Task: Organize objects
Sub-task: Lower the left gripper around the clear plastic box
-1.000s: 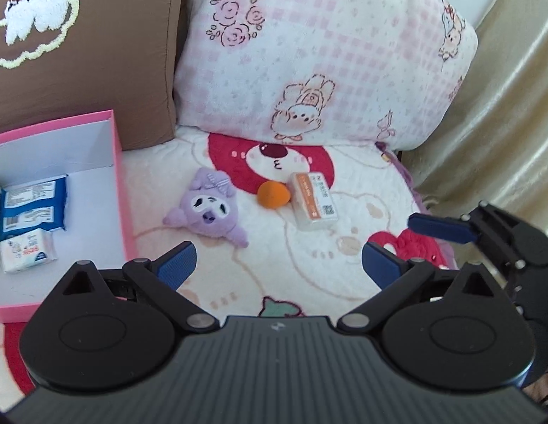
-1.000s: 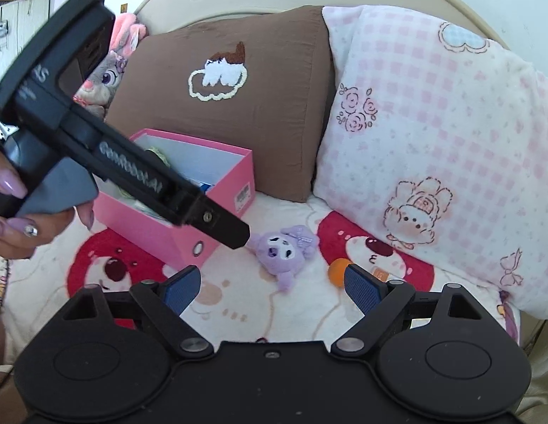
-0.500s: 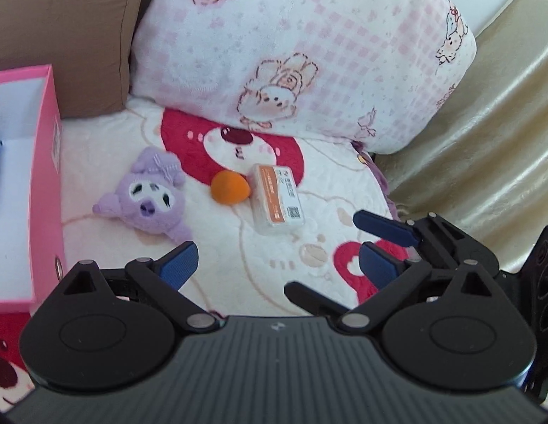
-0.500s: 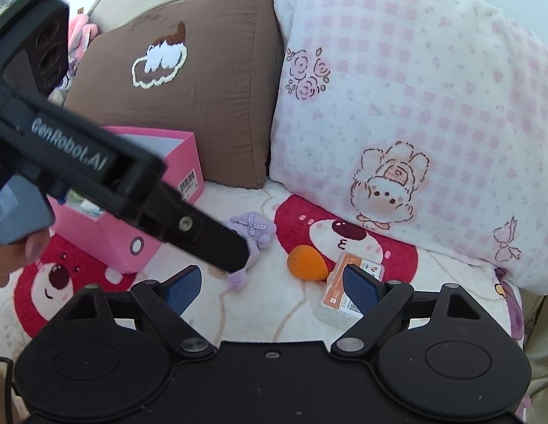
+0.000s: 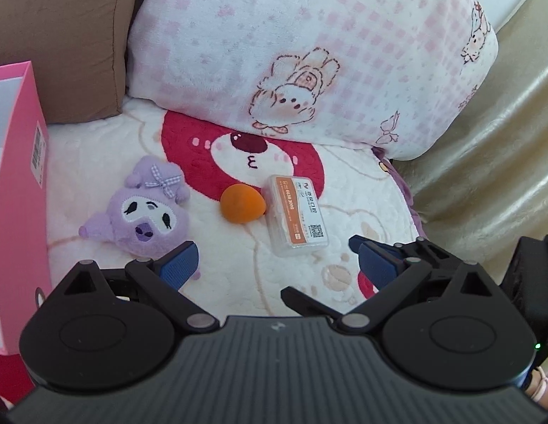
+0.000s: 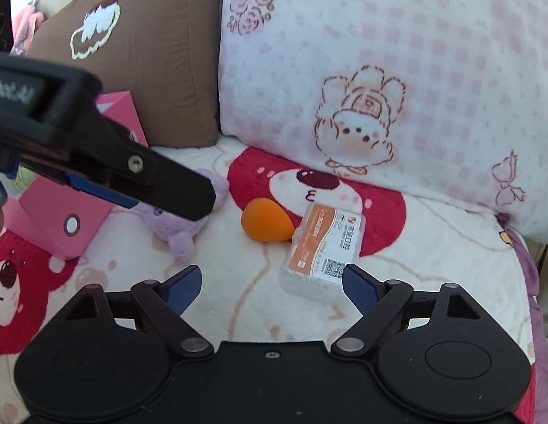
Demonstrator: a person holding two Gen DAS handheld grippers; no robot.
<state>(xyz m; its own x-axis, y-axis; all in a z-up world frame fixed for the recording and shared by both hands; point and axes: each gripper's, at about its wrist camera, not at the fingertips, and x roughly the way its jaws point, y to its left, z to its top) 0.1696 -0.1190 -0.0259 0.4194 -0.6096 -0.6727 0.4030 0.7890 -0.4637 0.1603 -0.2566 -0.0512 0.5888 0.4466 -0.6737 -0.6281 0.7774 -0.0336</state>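
A purple plush [image 5: 139, 212], an orange egg-shaped sponge [image 5: 242, 203] and a clear box with an orange label [image 5: 297, 219] lie in a row on the bear-print blanket. My left gripper [image 5: 277, 265] hangs open just short of them, its left pad close to the plush and nothing between its fingers. My right gripper [image 6: 272, 286] is open too. The near end of the clear box [image 6: 323, 251] sits right at its fingertips, beside the right pad, and is not squeezed. In the right wrist view one of the left gripper's fingers [image 6: 161, 183] crosses in front of the plush [image 6: 182, 229].
An open pink box [image 5: 23, 194] stands at the left on the blanket. A brown pillow [image 6: 139, 53] and a pink checked pillow [image 5: 309, 53] lean up behind the objects. Beige fabric [image 5: 486, 159] falls away at the right edge.
Both grippers have sunk and come closer to the three objects. The pink box has slid to the left edge of the left view. The clear box now lies at the right gripper's fingertips.
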